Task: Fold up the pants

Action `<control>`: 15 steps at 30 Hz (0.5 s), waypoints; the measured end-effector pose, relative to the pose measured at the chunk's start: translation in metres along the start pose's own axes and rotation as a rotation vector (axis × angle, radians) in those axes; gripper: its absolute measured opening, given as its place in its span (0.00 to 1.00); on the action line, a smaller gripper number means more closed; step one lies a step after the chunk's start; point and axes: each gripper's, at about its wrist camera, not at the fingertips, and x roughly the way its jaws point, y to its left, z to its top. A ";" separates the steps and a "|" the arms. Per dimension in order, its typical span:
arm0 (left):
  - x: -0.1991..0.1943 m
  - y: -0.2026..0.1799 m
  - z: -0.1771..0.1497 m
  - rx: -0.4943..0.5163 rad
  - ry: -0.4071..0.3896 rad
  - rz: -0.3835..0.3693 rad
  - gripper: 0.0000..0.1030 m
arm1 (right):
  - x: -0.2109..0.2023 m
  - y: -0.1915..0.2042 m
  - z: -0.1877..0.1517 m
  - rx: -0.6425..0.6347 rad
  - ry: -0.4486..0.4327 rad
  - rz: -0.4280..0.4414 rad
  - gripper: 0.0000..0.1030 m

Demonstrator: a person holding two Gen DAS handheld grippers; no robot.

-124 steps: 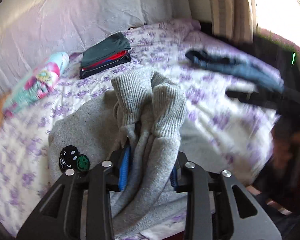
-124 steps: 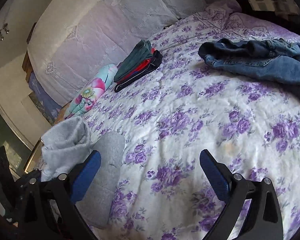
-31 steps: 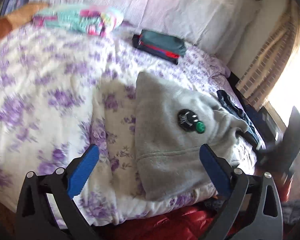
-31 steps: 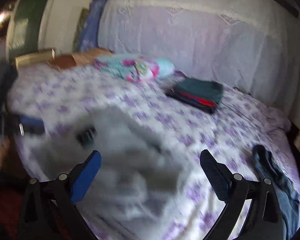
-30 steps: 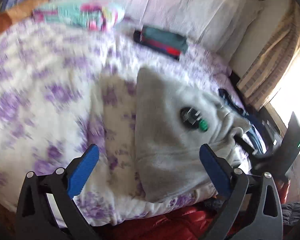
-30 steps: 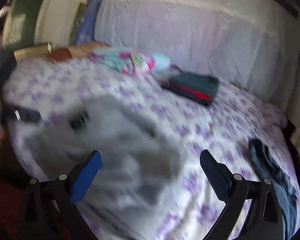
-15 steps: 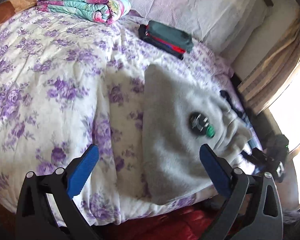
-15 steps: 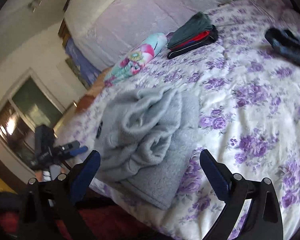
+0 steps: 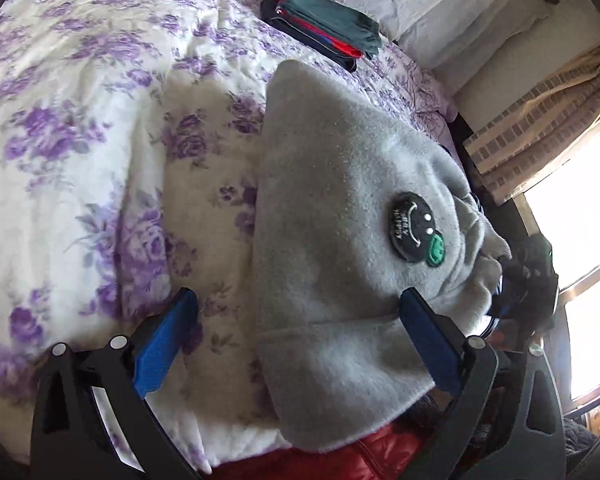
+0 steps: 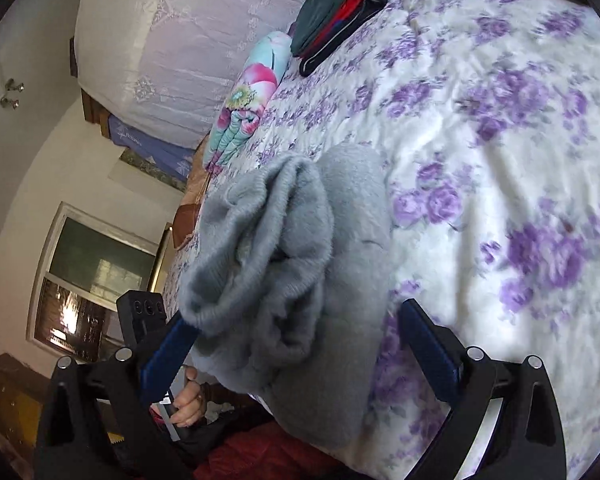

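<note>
Soft grey fleece pants [image 9: 340, 240]: lying at the near edge of the bed, partly folded, fuzzy and thick, one flat smooth layer on top in the left view.
Round black patch with a small green smiley [image 9: 416, 232]: sewn on the flat grey layer.
Bunched end of the pants [image 10: 268, 264]: rumpled into soft rolls with a ribbed cuff, seen in the right view.
Left black gripper with blue pads [image 9: 300, 340]: fingers spread wide, nothing between them pinched, right pad touching the flat grey layer, left pad over the quilt.
Right black gripper with blue pads [image 10: 296, 344]: fingers spread wide, left pad tucked under the bunched grey rolls, right pad over the quilt.
White quilt with purple flowers [image 9: 80, 140]: puffy, wrinkled, covering the bed.
Flat stack of folded green, red and black clothes [image 9: 324, 26]: far side of the quilt, well apart from the pants.
Rolled blanket with pink and teal flowers [image 10: 252, 100]: just beside the stack.
Containers: cannot tell of any.
</note>
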 end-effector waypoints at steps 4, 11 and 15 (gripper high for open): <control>0.007 -0.002 0.008 0.021 0.002 -0.030 0.95 | 0.021 -0.002 0.014 0.014 0.045 -0.013 0.97; 0.015 0.001 0.014 0.039 0.016 -0.075 0.96 | 0.028 -0.001 0.014 -0.057 0.006 0.022 0.96; 0.016 -0.002 0.013 0.038 0.021 -0.103 0.95 | 0.024 -0.003 0.010 -0.084 -0.025 0.021 0.82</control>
